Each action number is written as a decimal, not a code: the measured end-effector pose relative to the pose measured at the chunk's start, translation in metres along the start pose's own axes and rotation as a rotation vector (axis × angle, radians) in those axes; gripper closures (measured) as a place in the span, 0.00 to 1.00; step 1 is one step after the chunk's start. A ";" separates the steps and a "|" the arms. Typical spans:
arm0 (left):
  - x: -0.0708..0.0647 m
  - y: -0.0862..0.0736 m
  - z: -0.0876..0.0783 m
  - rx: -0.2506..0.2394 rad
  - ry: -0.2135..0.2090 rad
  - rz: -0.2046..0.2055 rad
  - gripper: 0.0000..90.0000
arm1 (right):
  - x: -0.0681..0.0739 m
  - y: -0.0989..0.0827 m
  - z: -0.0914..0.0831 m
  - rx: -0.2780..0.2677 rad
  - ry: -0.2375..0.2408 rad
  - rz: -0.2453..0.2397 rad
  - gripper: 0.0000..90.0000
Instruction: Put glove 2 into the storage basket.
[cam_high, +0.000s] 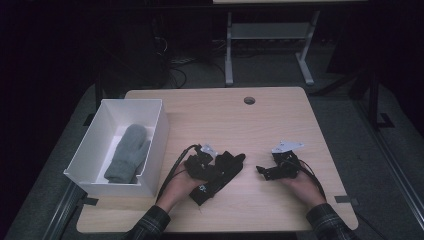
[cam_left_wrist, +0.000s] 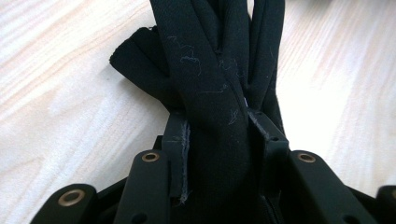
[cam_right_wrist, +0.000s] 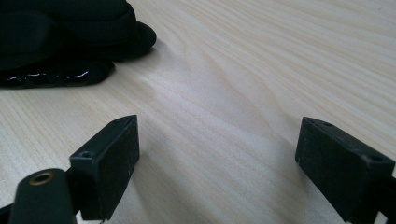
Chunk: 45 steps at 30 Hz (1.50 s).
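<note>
Left claw pinches the black glove between its jaws, probably to lift it toward the box, while right claw waits wide open and empty beside it.

A light wooden table with rounded corners stands on a grey carpeted floor; its top carries a pale grain and a small round hole near the edge at twelve o'clock. Beyond that edge, toward one o'clock, the white legs of a second desk rise from the floor, joined by a pale crossbar. Dark cables lie tangled on the floor at about eleven o'clock. The room behind is dim, nearly black at nine and three o'clock, and the light falls mostly on the tabletop.
</note>
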<state>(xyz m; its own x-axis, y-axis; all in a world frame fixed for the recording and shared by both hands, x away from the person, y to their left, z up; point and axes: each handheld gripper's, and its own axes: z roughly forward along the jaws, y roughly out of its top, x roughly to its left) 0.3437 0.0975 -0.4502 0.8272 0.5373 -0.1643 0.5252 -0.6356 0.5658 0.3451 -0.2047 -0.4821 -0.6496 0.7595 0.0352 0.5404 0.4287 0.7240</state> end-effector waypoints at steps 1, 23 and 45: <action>0.000 0.001 -0.001 0.001 0.000 0.002 0.71 | 0.000 0.000 0.000 0.000 0.000 0.000 0.15; 0.002 0.052 -0.095 -0.113 0.045 -0.044 0.71 | 0.000 0.000 0.000 0.000 -0.001 0.001 0.15; 0.054 0.058 -0.204 -0.187 0.155 -0.143 0.71 | 0.001 0.000 0.000 0.001 -0.004 0.007 0.15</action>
<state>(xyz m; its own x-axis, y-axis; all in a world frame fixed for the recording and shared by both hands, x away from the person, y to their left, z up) 0.3787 0.2026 -0.2617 0.6993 0.7019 -0.1356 0.5763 -0.4414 0.6877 0.3447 -0.2043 -0.4820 -0.6435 0.7646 0.0373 0.5455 0.4238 0.7231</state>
